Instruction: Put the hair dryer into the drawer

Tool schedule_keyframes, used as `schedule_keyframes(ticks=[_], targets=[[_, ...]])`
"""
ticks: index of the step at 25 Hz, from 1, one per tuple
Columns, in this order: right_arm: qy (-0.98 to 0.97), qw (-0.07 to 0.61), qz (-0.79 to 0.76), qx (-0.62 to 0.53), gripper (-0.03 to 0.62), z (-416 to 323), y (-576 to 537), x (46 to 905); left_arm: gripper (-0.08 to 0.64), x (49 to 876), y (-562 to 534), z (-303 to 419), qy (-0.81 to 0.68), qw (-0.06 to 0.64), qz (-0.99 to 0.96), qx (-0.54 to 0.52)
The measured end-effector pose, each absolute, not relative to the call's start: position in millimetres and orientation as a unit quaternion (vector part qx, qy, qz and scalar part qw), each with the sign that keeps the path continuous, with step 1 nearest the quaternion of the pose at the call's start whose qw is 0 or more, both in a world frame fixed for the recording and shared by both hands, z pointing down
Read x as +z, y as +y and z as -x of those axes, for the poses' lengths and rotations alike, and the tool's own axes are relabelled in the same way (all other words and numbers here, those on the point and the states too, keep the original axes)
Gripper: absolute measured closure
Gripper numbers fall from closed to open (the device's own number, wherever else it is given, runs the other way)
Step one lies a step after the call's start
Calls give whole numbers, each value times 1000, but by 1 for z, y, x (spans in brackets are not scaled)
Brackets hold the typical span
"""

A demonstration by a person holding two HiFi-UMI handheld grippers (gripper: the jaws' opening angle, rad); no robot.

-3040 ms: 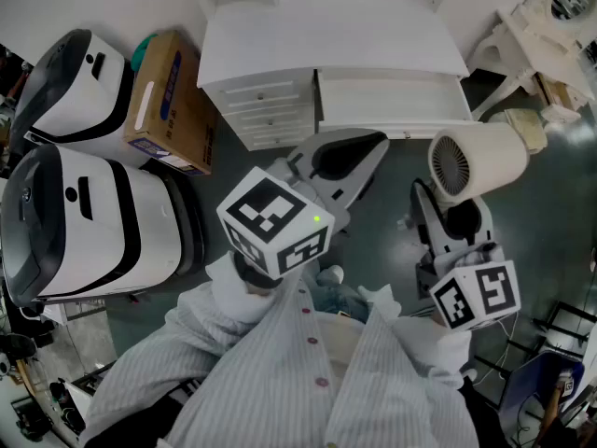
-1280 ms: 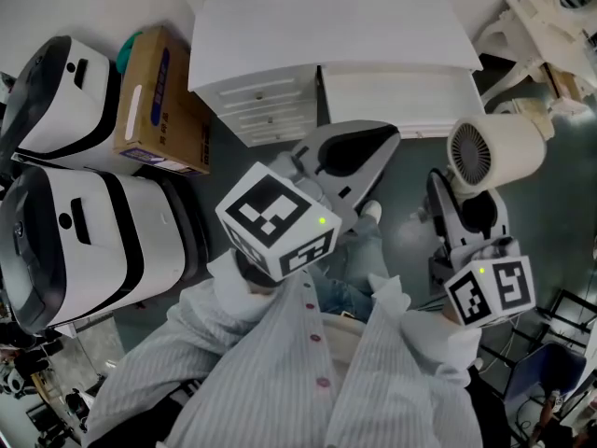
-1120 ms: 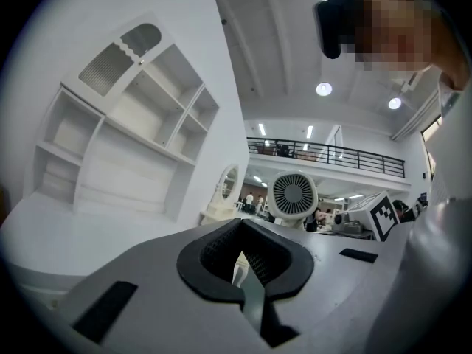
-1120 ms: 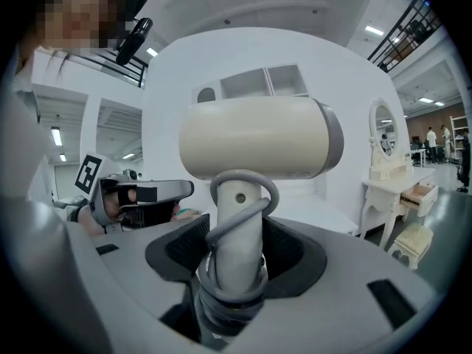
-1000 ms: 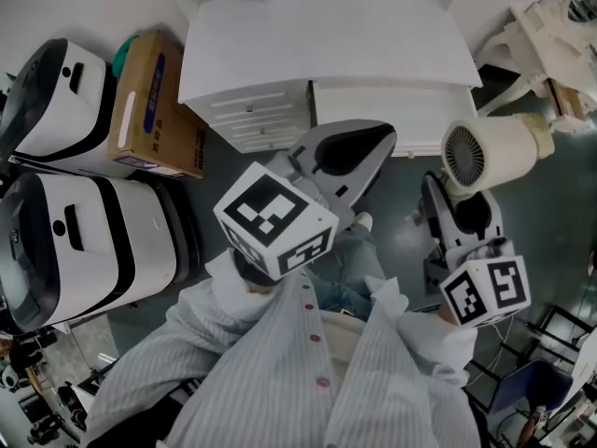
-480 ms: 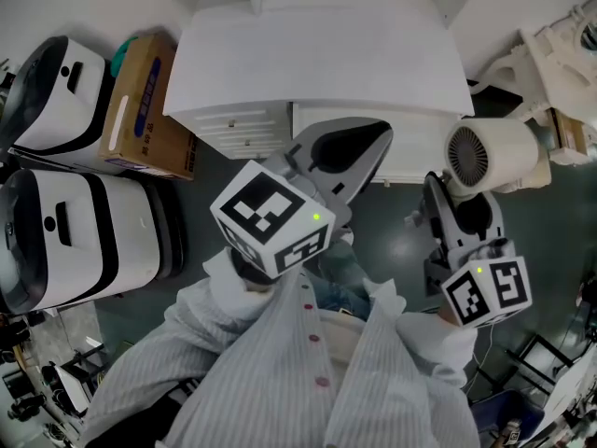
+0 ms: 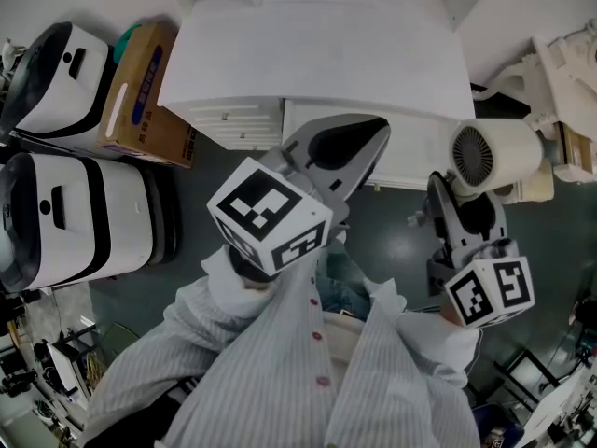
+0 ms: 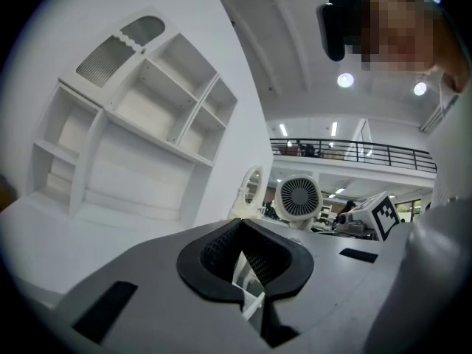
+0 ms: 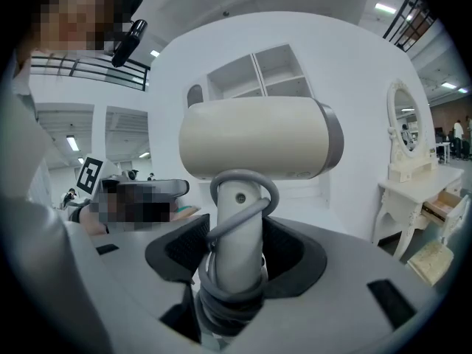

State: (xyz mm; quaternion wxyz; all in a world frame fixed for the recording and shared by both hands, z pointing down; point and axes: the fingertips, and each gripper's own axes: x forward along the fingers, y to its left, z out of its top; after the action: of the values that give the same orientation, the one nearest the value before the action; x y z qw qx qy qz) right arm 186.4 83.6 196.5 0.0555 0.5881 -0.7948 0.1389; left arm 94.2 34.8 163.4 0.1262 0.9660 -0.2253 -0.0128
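A cream hair dryer point(image 7: 499, 155) with a round rear grille is held upright over the dark floor, just right of the white dresser point(image 7: 317, 45). My right gripper point(image 7: 464, 215) is shut on its handle point(image 9: 236, 253), which has the grey cord wound round it; the barrel point(image 9: 258, 147) lies crosswise above the jaws. My left gripper point(image 7: 340, 147) reaches toward the pulled-out drawer point(image 7: 420, 152) under the dresser top, its jaws shut with nothing between them point(image 8: 247, 260). The left gripper view shows the hair dryer point(image 8: 299, 198) off to the right.
Two white-and-black machines point(image 7: 75, 222) point(image 7: 65, 59) and a cardboard box point(image 7: 140, 77) stand left of the dresser. Small shut drawers point(image 7: 233, 124) sit left of the open one. A white vanity point(image 7: 569, 73) point(image 9: 409, 161) stands at the right. An open shelf unit point(image 8: 133, 146) tops the dresser.
The person has stepped closer to the dresser, so it fills more of the head view. Both grippers have advanced toward the drawer. The hair dryer stays held in the right gripper.
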Motion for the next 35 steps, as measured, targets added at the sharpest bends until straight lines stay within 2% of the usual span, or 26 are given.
schedule_keyframes(ticks=[35], targets=[[-820, 88, -548, 142, 380, -182, -90, 207, 551, 171, -140, -111, -232, 130, -964, 1]])
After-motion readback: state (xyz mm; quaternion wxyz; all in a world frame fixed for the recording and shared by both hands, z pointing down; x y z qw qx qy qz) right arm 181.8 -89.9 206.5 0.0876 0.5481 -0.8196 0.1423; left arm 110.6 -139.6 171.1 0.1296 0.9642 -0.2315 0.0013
